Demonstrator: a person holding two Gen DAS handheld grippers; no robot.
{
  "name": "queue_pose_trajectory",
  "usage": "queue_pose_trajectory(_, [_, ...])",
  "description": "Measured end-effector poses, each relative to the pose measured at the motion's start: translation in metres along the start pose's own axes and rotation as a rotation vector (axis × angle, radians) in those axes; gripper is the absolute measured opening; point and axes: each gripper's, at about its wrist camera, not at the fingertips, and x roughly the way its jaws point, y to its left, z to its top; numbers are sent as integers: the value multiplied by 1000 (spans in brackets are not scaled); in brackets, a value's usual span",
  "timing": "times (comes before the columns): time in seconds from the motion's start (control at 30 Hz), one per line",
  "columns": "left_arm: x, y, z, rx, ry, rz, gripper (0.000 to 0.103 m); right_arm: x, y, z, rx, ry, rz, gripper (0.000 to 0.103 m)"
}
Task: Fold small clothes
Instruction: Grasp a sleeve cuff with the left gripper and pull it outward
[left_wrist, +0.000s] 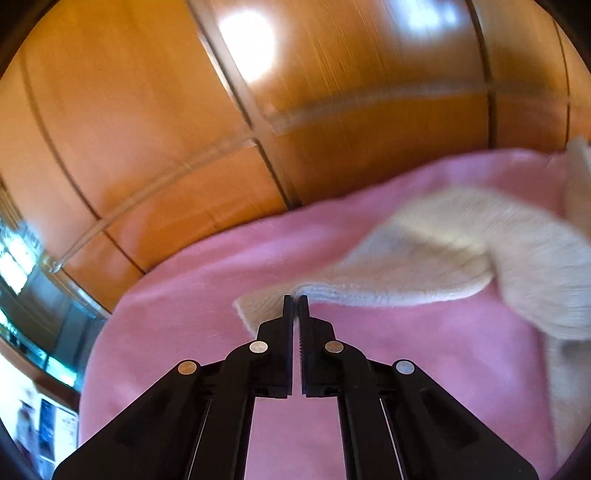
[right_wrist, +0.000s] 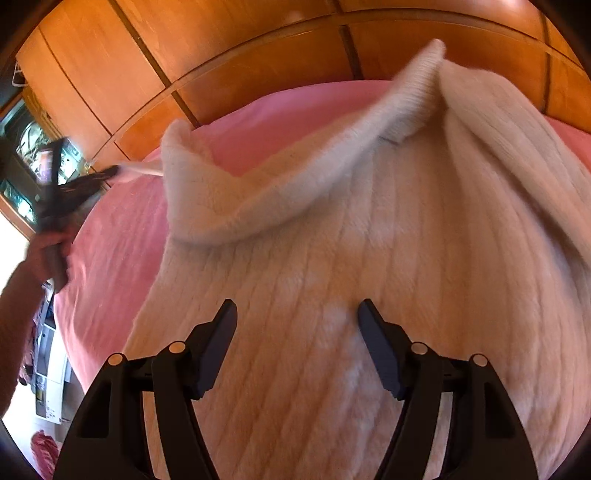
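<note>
We see a cream rib-knit sweater (right_wrist: 332, 229) spread on a pink blanket (right_wrist: 110, 236) that covers a bed. Behind the bed stand orange wooden wardrobe doors (left_wrist: 147, 122).

Left hand-held gripper (left_wrist: 294, 297): in the left wrist view its jaws are clenched, the two black fingers side by side with only a thin slit between them. The tips sit at the edge of a sweater corner (left_wrist: 258, 306) that lies on the blanket. We cannot tell whether any fabric is caught in the slit; the view is blurred. From that corner a sleeve (left_wrist: 424, 258) runs away to the right across the pink. In the right wrist view the same gripper appears at the far left, blurred, carried in the person's left hand (right_wrist: 48, 251), with a thin pale strip of knit reaching from its tip toward the sweater.

Right hand-held gripper (right_wrist: 297, 310): released, jaws standing wide apart, nothing between the pads. It hangs over the ribbed body of the sweater, fingers pointing toward the collar (right_wrist: 417, 99). We cannot tell whether the tips touch the knit.

Sweater state: body lies flat with ribs running toward the collar. One sleeve is folded across the upper chest. The other drapes down the right side.
</note>
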Motion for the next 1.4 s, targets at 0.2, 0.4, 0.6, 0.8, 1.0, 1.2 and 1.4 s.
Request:
queue_pose_trajectory(0.2, [-88, 52, -9, -207, -27, -102, 0, 23, 18, 20, -80, 13, 8, 66])
queue_pose_trajectory(0.4, [-156, 80, -36, -329, -52, -146, 0, 44, 24, 48, -129, -6, -17, 61])
queue_pose_trajectory(0.6, [-120, 34, -76, -101, 96, -134, 18, 56, 26, 69, -94, -24, -3, 62])
queue_pose_trajectory(0.8, [-51, -18, -99, 7, 161, -147, 59, 63, 32, 74, -99, -10, -13, 63])
queue_pose_trajectory(1.0, [1, -51, -99, 150, 176, -141, 58, 62, 35, 80, -107, -1, 1, 63])
queue_pose_trajectory(1.2, [-30, -17, -73, 57, 145, -201, 4, 57, 42, 101, -130, -38, 36, 63])
queue_pose_trajectory(1.4, [-115, 79, -37, -306, 65, -402, 4, 89, 65, 162, -176, -89, 16, 63])
